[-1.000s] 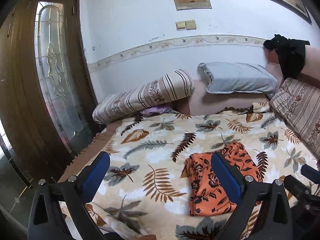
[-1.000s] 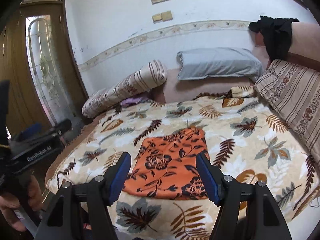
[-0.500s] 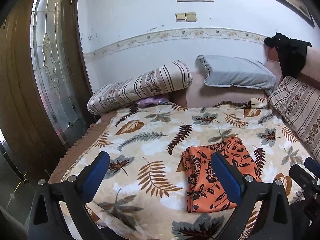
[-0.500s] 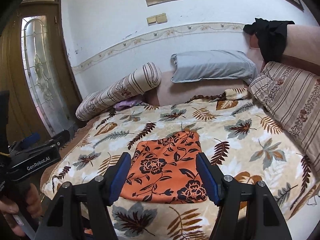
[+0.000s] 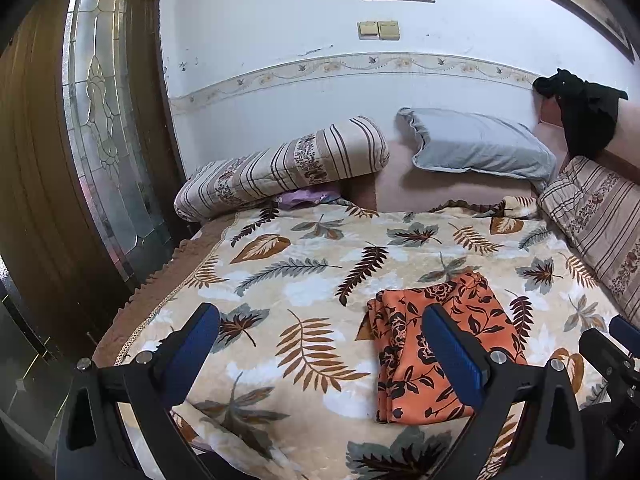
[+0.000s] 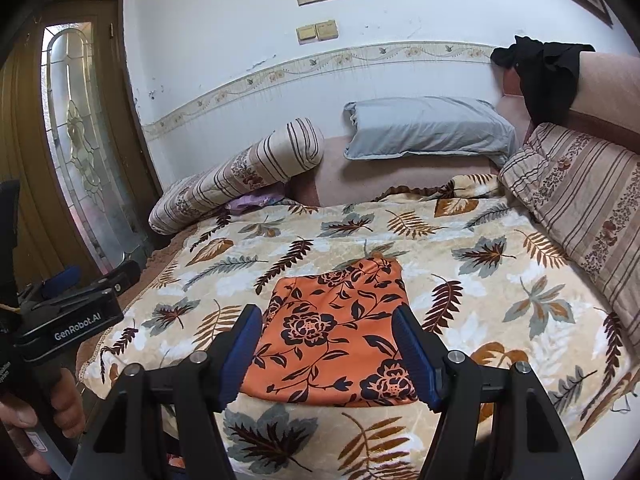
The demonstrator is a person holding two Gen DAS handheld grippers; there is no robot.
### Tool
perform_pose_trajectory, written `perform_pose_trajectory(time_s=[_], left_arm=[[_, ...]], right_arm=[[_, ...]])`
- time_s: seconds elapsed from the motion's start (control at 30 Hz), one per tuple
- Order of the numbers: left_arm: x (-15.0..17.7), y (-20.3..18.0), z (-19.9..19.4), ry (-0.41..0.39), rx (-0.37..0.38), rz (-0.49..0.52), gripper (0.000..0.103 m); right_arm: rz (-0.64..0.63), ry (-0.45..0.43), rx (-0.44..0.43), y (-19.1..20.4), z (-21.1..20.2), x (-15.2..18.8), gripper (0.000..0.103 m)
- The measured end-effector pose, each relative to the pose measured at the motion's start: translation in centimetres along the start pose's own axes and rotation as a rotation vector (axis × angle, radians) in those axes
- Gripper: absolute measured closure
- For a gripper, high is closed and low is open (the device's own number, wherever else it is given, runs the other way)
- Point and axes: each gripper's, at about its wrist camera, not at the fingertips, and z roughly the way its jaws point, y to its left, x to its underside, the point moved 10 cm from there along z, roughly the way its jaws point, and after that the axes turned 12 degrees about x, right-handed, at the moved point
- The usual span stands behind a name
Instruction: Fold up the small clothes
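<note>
Folded orange floral garment point(image 6: 334, 336) lying flat on the leaf-patterned blanket point(image 5: 304, 272) that covers the bed, toward the near edge. Left gripper point(image 5: 320, 344) held above the near part of the bed, its blue-padded fingers point(image 5: 192, 352) spread wide and holding nothing; the garment lies behind the right-hand finger in the left wrist view, and contact cannot be told. Right gripper point(image 6: 327, 354) likewise above the near edge, fingers point(image 6: 416, 356) parted and empty, framing the garment's near half in the right wrist view. The left gripper's body point(image 6: 68, 320), marked "GenRobot.AI", and the person's hand point(image 6: 36, 412) on its handle appear at the left of the right wrist view. At the head of the bed: a striped bolster point(image 5: 280, 168) and a grey pillow point(image 5: 480, 148) against the wall; a striped cushion point(image 6: 576, 196) along the right side; a black cloth point(image 6: 548, 72) draped over the pink headboard point(image 6: 608, 84). A glazed wooden door point(image 5: 100, 120) stands at left.
</note>
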Motion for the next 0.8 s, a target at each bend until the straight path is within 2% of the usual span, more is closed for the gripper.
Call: perform_pose_trajectory(time_s=[0.8], left_arm=[[-1.2,-0.3,-5.0,-0.094,0.032,-0.005,0.002]], right_arm=[[-0.002,-0.051,0.007,0.5,-3.2,-0.9,0.032]])
